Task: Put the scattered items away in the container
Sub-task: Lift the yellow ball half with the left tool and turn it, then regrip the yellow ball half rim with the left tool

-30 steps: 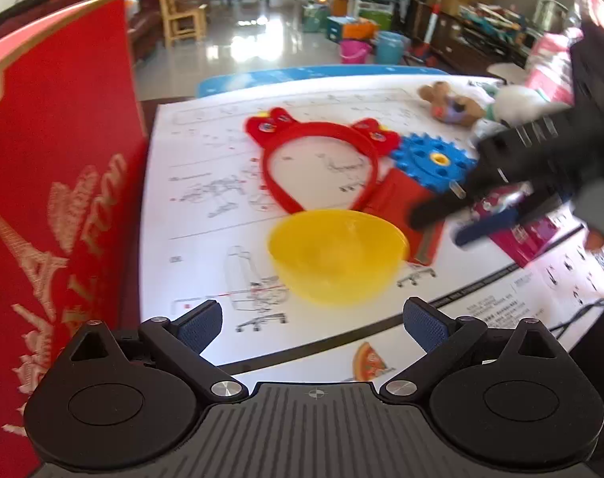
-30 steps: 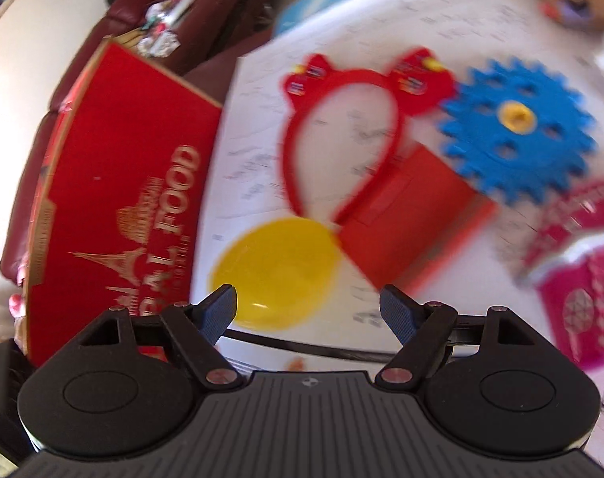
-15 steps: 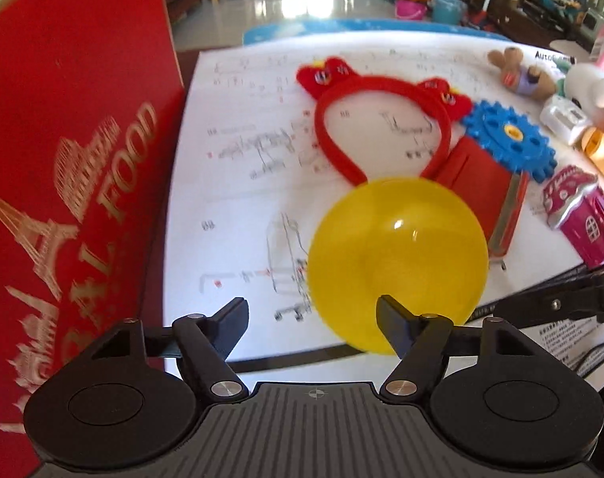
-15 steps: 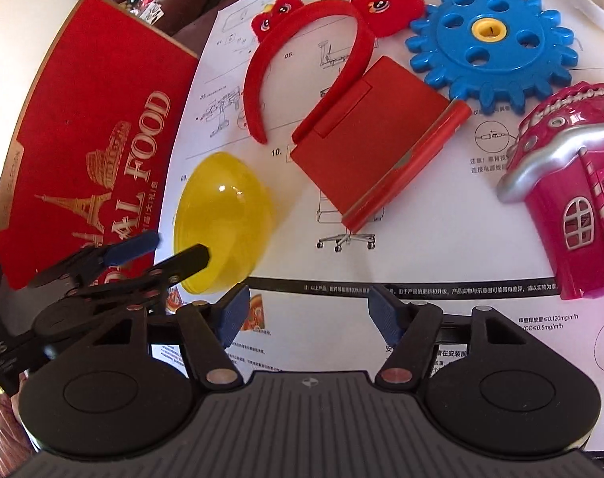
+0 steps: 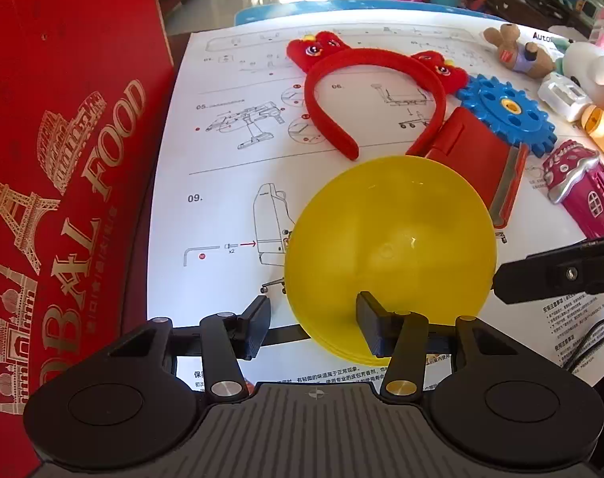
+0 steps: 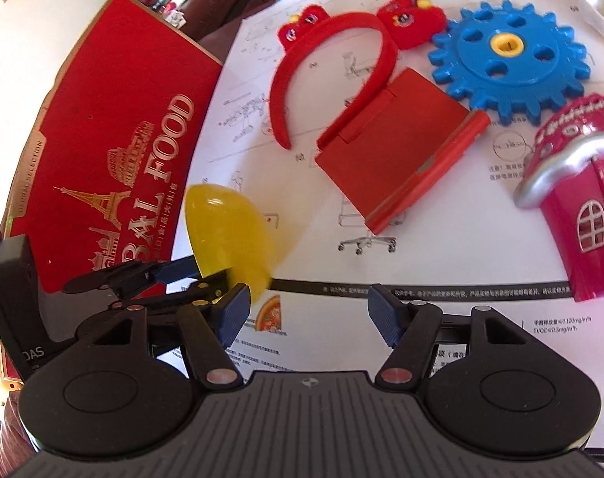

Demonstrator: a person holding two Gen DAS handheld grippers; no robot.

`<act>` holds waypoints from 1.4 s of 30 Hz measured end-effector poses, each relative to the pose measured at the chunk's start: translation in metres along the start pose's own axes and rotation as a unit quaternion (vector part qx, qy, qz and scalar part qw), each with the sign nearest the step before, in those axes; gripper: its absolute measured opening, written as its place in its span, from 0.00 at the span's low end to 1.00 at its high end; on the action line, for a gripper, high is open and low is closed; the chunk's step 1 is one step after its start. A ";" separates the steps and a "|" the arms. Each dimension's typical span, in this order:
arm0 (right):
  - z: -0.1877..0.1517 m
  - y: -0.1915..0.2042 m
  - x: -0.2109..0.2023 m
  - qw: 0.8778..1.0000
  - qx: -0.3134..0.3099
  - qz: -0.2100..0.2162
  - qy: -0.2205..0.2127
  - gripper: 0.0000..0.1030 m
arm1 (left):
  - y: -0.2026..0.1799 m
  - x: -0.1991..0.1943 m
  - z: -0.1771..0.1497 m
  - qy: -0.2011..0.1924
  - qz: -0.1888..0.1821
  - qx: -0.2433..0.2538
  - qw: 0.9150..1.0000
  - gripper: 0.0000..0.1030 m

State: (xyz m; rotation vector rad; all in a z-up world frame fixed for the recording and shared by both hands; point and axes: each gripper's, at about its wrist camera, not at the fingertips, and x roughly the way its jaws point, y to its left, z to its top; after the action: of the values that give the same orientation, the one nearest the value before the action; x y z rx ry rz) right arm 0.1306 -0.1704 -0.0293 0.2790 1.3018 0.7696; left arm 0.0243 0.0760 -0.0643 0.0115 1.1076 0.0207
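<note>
A yellow half-sphere bowl [image 5: 389, 239] lies on the white instruction sheet [image 5: 238, 183], tipped onto its side in the right wrist view [image 6: 226, 231]. My left gripper [image 5: 313, 318] straddles its near rim: one finger stands inside the bowl, the other outside. The jaws are closing, and a gap still shows between the outer pad and the rim. To the left stands the red "GLOBAL FOOD" box [image 5: 63, 159]. My right gripper [image 6: 307, 304] is open over the sheet with nothing between its fingers, just right of the bowl.
A red headband [image 5: 373, 63], red folding stand [image 5: 477, 147], blue gear [image 5: 505, 111] and pink toy house [image 5: 584, 187] lie beyond the bowl. A small teddy [image 5: 517, 51] and white toys sit at the far right. A right gripper finger [image 5: 556, 275] reaches in from the right.
My left gripper has come down over the yellow bowl and its jaws have narrowed around the near rim. The bowl has tipped up. The right gripper pulled back from the stand.
</note>
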 end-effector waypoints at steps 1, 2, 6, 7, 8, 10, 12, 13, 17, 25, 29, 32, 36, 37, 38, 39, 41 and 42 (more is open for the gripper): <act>0.000 0.002 0.000 1.000 -0.002 -0.002 -0.002 0.69 | 0.000 0.000 0.000 0.000 -0.001 0.000 1.000 0.58; 0.000 0.002 -0.001 1.000 -0.003 -0.002 -0.004 0.69 | 0.000 0.000 0.000 0.000 -0.002 -0.001 1.000 0.57; 0.001 0.004 -0.006 1.000 -0.008 -0.009 -0.010 0.69 | 0.001 -0.001 -0.001 -0.002 -0.006 -0.003 1.000 0.57; 0.002 0.006 -0.006 1.000 -0.011 -0.012 -0.012 0.68 | 0.001 -0.001 -0.001 -0.002 -0.007 -0.003 1.000 0.57; 0.003 0.007 -0.007 1.000 -0.014 -0.013 -0.014 0.67 | 0.001 -0.001 -0.001 -0.003 -0.009 -0.003 1.000 0.56; 0.005 0.012 -0.011 1.000 -0.017 -0.005 -0.019 0.66 | 0.001 -0.001 -0.002 -0.004 -0.011 -0.005 1.000 0.57; 0.008 0.019 -0.014 0.999 -0.029 -0.002 -0.026 0.66 | 0.002 -0.002 -0.003 -0.004 -0.014 -0.005 1.000 0.58; 0.009 0.023 -0.013 0.999 -0.038 -0.005 -0.025 0.66 | 0.002 -0.002 -0.003 -0.005 -0.014 -0.005 1.000 0.58; 0.012 0.037 0.002 0.997 -0.073 -0.038 -0.012 0.57 | 0.000 -0.002 -0.004 -0.006 -0.017 -0.003 1.000 0.58; 0.004 0.049 0.034 0.987 -0.127 -0.098 0.004 0.22 | 0.011 -0.006 -0.007 -0.008 -0.021 -0.023 0.999 0.59; 0.001 0.041 0.037 0.989 -0.115 -0.094 0.013 0.20 | 0.023 -0.007 -0.006 -0.005 -0.036 -0.047 0.998 0.43; 0.001 0.041 0.037 0.989 -0.113 -0.091 0.012 0.20 | 0.017 -0.008 -0.005 -0.005 -0.049 -0.037 0.998 0.17; 0.003 0.045 0.037 0.988 -0.121 -0.090 0.010 0.17 | 0.002 -0.005 -0.004 -0.003 -0.040 -0.009 0.999 0.25; 0.003 0.045 0.038 0.989 -0.120 -0.089 0.010 0.17 | 0.000 -0.005 -0.003 -0.002 -0.039 -0.006 0.999 0.35; 0.003 0.045 0.038 0.989 -0.117 -0.088 0.011 0.17 | -0.001 -0.004 -0.003 -0.001 -0.038 -0.005 0.999 0.37; 0.003 0.044 0.039 0.990 -0.115 -0.087 0.011 0.17 | -0.002 -0.003 -0.002 -0.001 -0.036 -0.002 0.999 0.39; 0.005 0.044 0.039 0.990 -0.112 -0.085 0.008 0.17 | -0.004 -0.002 -0.001 -0.002 -0.033 0.004 0.999 0.40; 0.006 0.044 0.038 0.990 -0.110 -0.083 0.004 0.17 | -0.005 -0.001 0.000 -0.002 -0.030 0.008 1.000 0.41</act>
State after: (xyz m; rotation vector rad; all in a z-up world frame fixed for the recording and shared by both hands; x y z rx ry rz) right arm 0.1233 -0.1123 -0.0303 -0.0103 1.2183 0.7641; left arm 0.0234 0.0705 -0.0631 -0.0075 1.1030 -0.0419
